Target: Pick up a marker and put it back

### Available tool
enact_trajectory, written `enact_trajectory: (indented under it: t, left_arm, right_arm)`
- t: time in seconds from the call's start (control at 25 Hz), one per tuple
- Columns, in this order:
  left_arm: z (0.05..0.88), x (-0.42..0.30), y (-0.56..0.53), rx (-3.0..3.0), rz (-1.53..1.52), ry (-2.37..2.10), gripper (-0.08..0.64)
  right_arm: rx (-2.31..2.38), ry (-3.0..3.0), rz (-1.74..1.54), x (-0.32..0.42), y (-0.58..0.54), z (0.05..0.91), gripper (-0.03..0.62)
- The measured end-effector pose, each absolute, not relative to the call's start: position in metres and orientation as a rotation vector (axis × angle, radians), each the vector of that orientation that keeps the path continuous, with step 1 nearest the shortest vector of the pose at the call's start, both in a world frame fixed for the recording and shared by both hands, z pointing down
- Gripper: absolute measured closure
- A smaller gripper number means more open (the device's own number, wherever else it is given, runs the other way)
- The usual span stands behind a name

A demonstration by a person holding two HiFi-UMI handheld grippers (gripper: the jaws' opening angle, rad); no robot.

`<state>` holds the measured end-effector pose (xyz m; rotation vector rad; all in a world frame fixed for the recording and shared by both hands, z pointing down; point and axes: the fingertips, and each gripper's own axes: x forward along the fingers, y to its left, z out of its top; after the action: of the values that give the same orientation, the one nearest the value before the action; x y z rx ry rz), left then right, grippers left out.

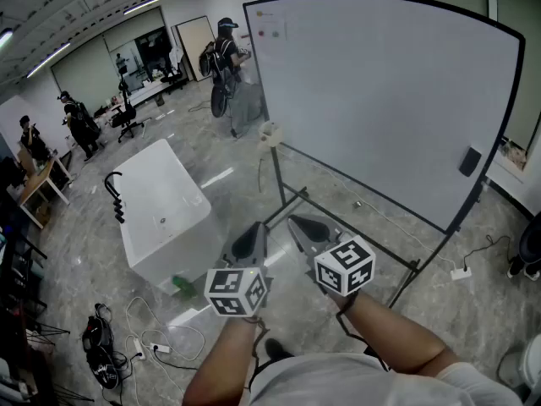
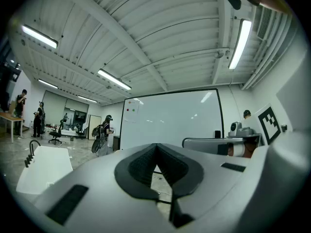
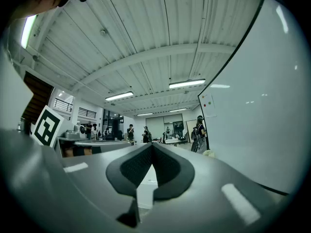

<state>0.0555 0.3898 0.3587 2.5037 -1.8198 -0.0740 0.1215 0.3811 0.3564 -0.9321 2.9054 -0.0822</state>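
Note:
A large whiteboard (image 1: 380, 91) on a black wheeled stand fills the upper right of the head view. On its right edge hangs a small black block (image 1: 470, 161). I cannot make out a marker in any view. My left gripper (image 1: 251, 237) and right gripper (image 1: 297, 223) are held side by side at the bottom centre, in front of the stand's lower bar and pointing at the board. Both are shut with nothing between their pads. In the left gripper view the shut left gripper (image 2: 156, 152) faces the whiteboard (image 2: 170, 120). The right gripper (image 3: 152, 149) has the whiteboard (image 3: 272, 120) at its right.
A white box-like table (image 1: 161, 205) stands to the left, with a green object (image 1: 182, 286) at its near corner. Cables and a power strip (image 1: 152, 341) lie on the floor at lower left. The stand's foot bar (image 1: 397, 260) runs right of my grippers. Several people stand far back.

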Motion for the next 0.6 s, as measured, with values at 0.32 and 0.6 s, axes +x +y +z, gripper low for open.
enact_trajectory:
  t: [0.32, 0.6]
  left_arm:
    - [0.364, 0.044, 0.375, 2.503, -0.062, -1.811, 0.558]
    - [0.374, 0.021, 0.348, 2.531, -0.057, -1.721, 0.558]
  right_arm:
    - [-0.937, 2.891, -0.073, 0.114, 0.369, 0.359, 0.595]
    - [-0.861, 3.005, -0.112, 0.072, 0.350, 0.382, 0.595]
